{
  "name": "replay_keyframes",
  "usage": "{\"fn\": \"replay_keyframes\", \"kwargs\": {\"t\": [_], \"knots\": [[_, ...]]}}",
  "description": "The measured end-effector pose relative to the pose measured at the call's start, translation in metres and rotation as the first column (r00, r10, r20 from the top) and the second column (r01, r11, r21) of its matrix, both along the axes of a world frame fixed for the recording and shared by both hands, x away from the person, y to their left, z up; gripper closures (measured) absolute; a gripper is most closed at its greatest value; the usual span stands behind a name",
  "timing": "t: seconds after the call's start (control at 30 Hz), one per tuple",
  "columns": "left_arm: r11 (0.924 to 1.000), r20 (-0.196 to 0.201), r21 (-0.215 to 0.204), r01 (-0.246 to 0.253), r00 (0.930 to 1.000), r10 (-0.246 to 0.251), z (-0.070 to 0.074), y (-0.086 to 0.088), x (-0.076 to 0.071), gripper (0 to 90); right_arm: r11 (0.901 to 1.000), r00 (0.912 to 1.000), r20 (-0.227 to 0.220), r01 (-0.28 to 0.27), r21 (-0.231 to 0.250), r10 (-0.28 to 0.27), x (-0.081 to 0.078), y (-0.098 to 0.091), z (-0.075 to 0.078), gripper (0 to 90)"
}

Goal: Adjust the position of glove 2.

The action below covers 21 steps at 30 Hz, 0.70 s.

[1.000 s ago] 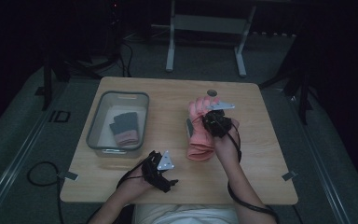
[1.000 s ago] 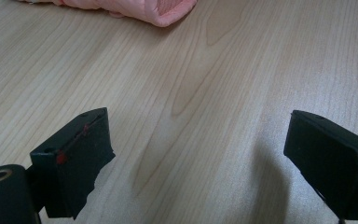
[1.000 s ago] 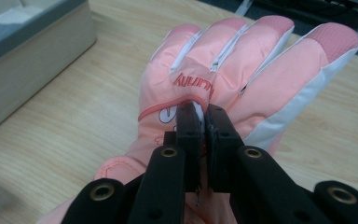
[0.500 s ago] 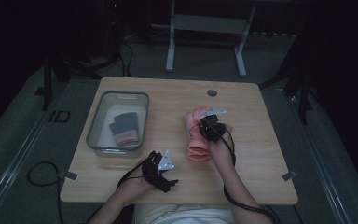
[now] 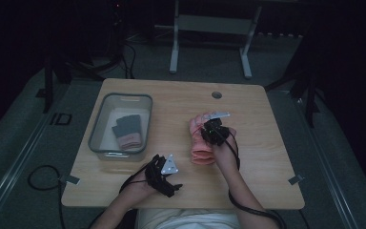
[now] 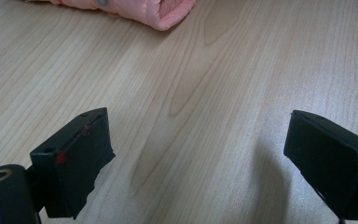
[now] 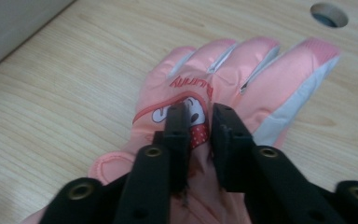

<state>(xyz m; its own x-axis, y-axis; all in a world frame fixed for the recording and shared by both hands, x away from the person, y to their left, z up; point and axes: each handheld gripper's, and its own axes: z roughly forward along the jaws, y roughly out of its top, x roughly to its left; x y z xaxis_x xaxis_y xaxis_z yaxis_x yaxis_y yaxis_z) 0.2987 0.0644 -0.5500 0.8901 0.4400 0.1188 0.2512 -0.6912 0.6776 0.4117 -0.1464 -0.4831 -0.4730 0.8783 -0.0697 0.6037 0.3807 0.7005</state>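
A pink padded glove (image 5: pixel 201 143) lies flat on the wooden table (image 5: pixel 267 167), fingers pointing away from the person. My right gripper (image 5: pixel 208 128) sits on top of it. In the right gripper view the jaws (image 7: pixel 200 112) stand a narrow gap apart over the cartoon print on the back of the glove (image 7: pixel 223 79); they have just been opening, and the fabric shows in the gap without being pinched. My left gripper (image 5: pixel 170 179) rests near the front edge, open wide (image 6: pixel 200 149) over bare wood, with the glove's cuff (image 6: pixel 158 14) farther off.
A clear plastic bin (image 5: pixel 121 98) stands at the left of the table and holds a dark glove with a pink cuff (image 5: pixel 126 130). A round cable hole (image 5: pixel 216 95) lies in the tabletop beyond the pink glove. Table edges drop to dark floor.
My right gripper came down and toward the person with the pink glove, which now lies flat on the table. Its jaws have parted. The left gripper stayed put.
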Motion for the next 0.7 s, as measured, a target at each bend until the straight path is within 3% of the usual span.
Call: {"fn": "replay_keyframes", "kwargs": {"t": [0.27,0.47,0.6,0.7], "knots": [[1.0,-0.001,-0.007,-0.003,1.0,0.003,0.0,0.0,-0.001,7.1,0.997,0.9982,0.013,-0.059,0.051,0.058,-0.009,-0.005,0.019,62.1],[0.9999,-0.009,-0.012,0.0,1.0,0.0,0.0,0.0,-0.001,7.0,0.9959,0.9973,0.042,-0.063,0.064,0.061,-0.014,-0.012,0.029,60.8],[0.9998,-0.016,-0.019,0.001,0.9999,-0.001,0.001,-0.001,-0.001,7.0,0.9915,0.9947,0.05,-0.094,0.09,0.09,-0.017,-0.025,0.032,60.6],[0.9985,-0.032,-0.054,-0.005,0.9995,0.004,0.005,-0.002,-0.001,7.0,0.9908,0.9925,0.064,-0.109,0.08,0.104,-0.02,-0.033,0.034,60.5]]}}
